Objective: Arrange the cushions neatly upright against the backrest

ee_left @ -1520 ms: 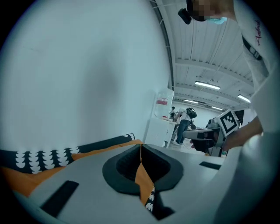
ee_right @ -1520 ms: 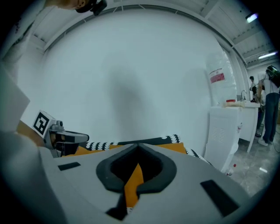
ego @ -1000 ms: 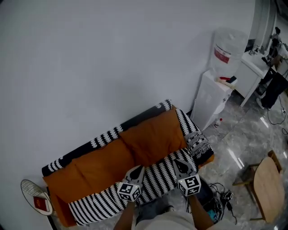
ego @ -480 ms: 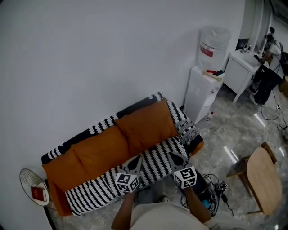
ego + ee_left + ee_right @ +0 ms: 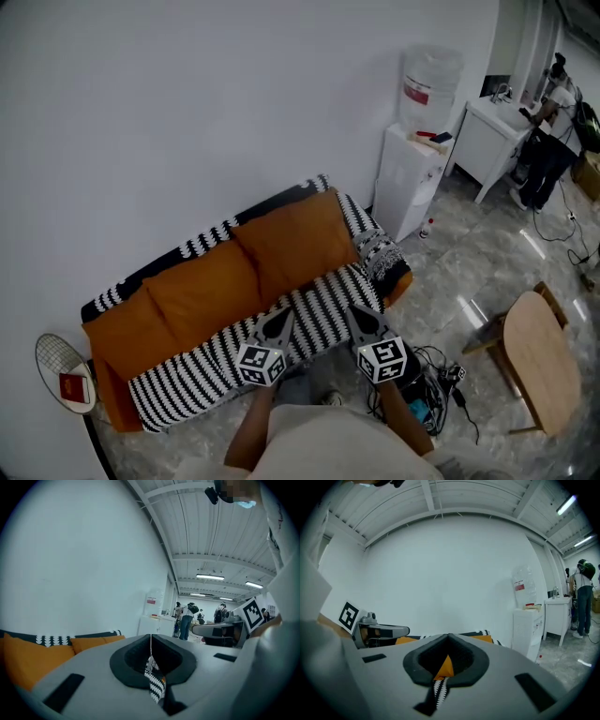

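- Closest to the person, at the sofa's front edge, the left claw [image 5: 278, 319] and the right claw [image 5: 361, 314] hang side by side, pointing at the seat. Each has its jaws pressed together with nothing between them (only sofa fabric shows past the tips). Whether they touch the seat I cannot tell.
- On the floor by the person's right side lies a tangle of cables [image 5: 439, 386], with a wooden chair [image 5: 536, 361] further right.
- Next comes the striped seat cover [image 5: 202, 373], black and white, running the sofa's length.
- Behind it, the left orange cushion [image 5: 202, 291] and the right orange cushion [image 5: 295, 244] stand upright, touching each other, against the backrest [image 5: 272, 202].
- A patterned cushion [image 5: 380, 255] slumps at the sofa's right end, tilted by the arm.
- Beyond that end, a white water dispenser [image 5: 411, 183] stands against the wall.
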Available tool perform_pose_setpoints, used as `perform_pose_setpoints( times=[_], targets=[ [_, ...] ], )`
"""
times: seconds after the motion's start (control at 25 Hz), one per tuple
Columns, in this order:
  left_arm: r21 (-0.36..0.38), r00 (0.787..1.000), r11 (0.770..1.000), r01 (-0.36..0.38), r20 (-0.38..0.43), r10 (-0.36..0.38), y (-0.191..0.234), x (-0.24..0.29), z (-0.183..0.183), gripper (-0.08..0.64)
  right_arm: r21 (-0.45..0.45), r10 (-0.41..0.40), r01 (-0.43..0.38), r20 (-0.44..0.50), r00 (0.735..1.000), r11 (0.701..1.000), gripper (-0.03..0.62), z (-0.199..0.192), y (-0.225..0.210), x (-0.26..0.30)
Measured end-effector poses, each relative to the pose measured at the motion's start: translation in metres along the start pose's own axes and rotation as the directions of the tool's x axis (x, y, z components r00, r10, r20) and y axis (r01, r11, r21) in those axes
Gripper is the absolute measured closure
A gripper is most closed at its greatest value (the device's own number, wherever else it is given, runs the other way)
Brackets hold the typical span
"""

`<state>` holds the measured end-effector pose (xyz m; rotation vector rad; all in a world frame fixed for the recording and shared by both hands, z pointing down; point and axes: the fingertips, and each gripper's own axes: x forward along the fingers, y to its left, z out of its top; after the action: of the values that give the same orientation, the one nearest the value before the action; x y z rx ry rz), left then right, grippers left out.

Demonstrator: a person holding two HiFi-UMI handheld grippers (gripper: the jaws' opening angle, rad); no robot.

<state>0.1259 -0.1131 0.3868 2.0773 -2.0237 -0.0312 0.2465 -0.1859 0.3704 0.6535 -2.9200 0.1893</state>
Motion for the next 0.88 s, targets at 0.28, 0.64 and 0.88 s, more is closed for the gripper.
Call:
perform_pose_setpoints(
  times=[0.28,0.64,0.88],
  targets=[
    [-0.019,1.0,1.0,0.0,0.031,0.001,-0.01,-0.008,0.005,0.526,-0.009,0.007,-0.007,0.005,1.0,1.0,0.566,0.003,0.007,-0.011],
    [-0.011,1.0,1.0,0.012,0.024,-0.011,-0.021,-0.013,-0.003,0.526,-0.012,0.019,-0.019,0.0,1.0,1.0,0.566,-0.001,0.013,-0.017],
    [-0.009,1.0,1.0,0.019,0.023,-0.019,-0.023,-0.011,-0.003,0.525,0.0,0.015,-0.015,0.015,1.0,1.0,0.566,0.004,0.013,-0.016]
  ],
)
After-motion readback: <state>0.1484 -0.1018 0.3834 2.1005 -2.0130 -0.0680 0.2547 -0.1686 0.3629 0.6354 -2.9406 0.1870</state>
